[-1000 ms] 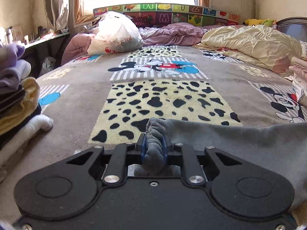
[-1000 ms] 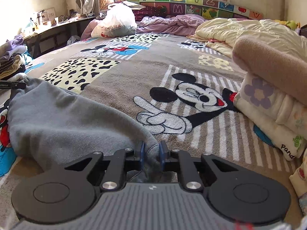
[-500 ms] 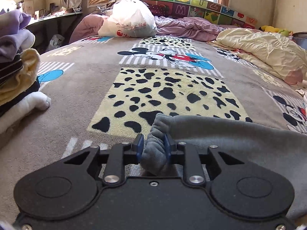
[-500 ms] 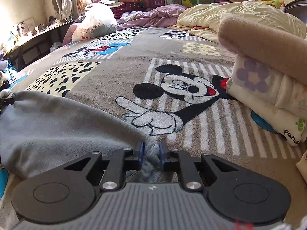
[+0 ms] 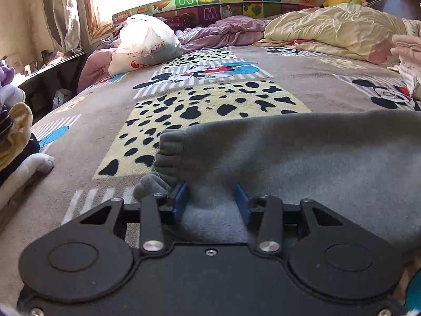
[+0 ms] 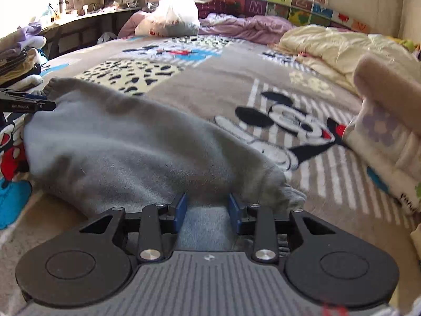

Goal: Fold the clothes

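Observation:
A grey fleece garment (image 5: 302,163) lies folded across the patterned bed blanket (image 5: 105,110). Its ribbed cuff (image 5: 169,150) points away at its left end. My left gripper (image 5: 211,201) is open, its blue pads apart, with the grey cloth lying loose between them. My right gripper (image 6: 207,209) is open too, over the right end of the same garment (image 6: 131,144). The left gripper's fingers (image 6: 29,104) show at the garment's far left in the right wrist view.
Stacked folded clothes (image 5: 13,137) stand at the left. Folded blankets (image 6: 389,121) stand at the right. A white plastic bag (image 5: 144,44), a purple quilt (image 5: 223,31) and a cream quilt (image 5: 336,31) lie at the far end. A dark shelf (image 6: 79,31) runs along the left.
Both grippers have opened and let go of the grey garment. The cloth now lies down on the blanket, folded over.

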The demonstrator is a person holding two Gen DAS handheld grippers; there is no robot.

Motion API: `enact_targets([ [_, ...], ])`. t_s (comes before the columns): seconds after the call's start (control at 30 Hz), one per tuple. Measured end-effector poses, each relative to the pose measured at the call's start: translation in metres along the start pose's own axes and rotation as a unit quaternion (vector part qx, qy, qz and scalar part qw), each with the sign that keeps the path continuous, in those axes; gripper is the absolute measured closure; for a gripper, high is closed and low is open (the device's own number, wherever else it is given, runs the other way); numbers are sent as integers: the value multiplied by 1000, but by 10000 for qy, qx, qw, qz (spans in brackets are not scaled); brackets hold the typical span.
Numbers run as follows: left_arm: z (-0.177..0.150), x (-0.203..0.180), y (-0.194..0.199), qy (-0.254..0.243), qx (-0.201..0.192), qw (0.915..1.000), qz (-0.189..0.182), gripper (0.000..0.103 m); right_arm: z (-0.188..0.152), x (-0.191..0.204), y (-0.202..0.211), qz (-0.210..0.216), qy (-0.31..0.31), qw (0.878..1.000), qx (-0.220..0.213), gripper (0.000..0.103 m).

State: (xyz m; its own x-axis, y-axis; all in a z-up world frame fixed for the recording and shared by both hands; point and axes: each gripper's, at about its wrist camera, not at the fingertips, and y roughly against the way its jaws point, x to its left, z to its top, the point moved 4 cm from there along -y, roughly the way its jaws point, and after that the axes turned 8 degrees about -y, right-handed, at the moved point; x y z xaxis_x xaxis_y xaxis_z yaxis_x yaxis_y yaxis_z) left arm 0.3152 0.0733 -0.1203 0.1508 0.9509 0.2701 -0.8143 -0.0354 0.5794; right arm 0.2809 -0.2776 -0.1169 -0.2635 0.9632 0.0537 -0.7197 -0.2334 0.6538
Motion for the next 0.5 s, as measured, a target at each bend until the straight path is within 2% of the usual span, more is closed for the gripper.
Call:
enact_targets([
  [0.07,9,2,11,23,46,10000,8,66,-2,2,1,-44,90,9999,-42,67],
  [0.13,18,-2,33,126,-237,9995,-168,65,-2,5,4,-69,178,9998,-116,67],
  [0.2,24,-18,53,122,-504,9981,-335,64,3,15,21,46,247,9988,-416,67],
  [0.3,28,-56,70,242,-756,9922,-960,63,5,32,33,222,254,9967,-739,65],
  [0.37,25,-89,70,65,-787,9893,-1230,63,0,39,24,400,87,9973,-611,62],
  [0.43,25,-105,69,-34,-776,9886,-1289,65,-12,41,5,407,-47,9987,-299,60],
  [0.5,25,-117,69,-77,-775,9881,-1327,68,-16,40,4,378,-121,9990,-218,60],
])
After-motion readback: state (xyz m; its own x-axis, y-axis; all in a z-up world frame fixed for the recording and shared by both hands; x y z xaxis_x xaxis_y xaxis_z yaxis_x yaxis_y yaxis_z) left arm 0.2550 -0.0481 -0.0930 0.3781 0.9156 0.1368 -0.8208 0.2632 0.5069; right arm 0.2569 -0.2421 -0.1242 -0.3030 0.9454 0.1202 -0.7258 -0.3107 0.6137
